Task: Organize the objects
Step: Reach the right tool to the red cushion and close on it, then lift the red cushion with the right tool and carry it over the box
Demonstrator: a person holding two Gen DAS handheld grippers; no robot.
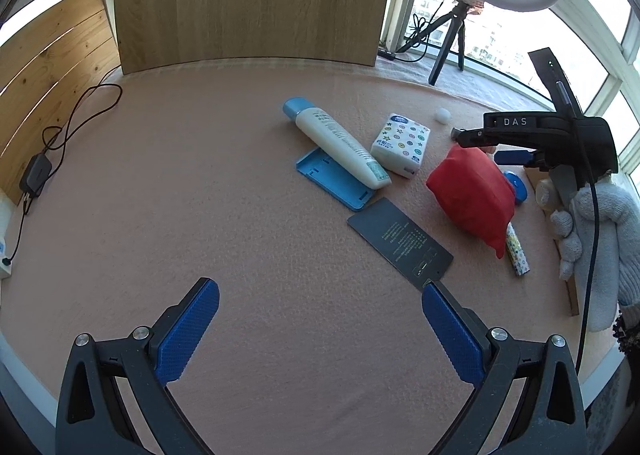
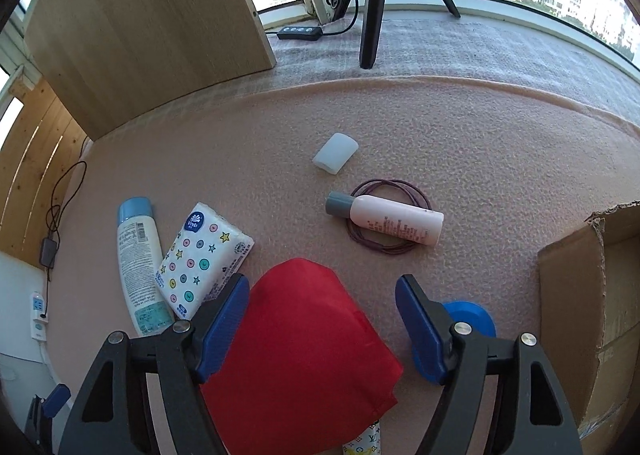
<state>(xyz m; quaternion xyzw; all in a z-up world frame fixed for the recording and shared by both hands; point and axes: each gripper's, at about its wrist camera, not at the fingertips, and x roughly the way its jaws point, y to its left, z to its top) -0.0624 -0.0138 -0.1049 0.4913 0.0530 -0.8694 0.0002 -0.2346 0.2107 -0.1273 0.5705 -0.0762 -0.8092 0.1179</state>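
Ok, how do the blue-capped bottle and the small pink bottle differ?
The blue-capped bottle is white, longer and lies beside the tissue pack. The small pink bottle is shorter, has a grey cap and lies across a coil of purple cord. Both lie on their sides on the pink cloth.

My left gripper (image 1: pixel 320 329) hovers low with its blue pads (image 1: pixel 188 331) spread wide, while my gloved right hand (image 1: pixel 596 239) holds the right gripper (image 2: pixel 322 319), fingers parted too.
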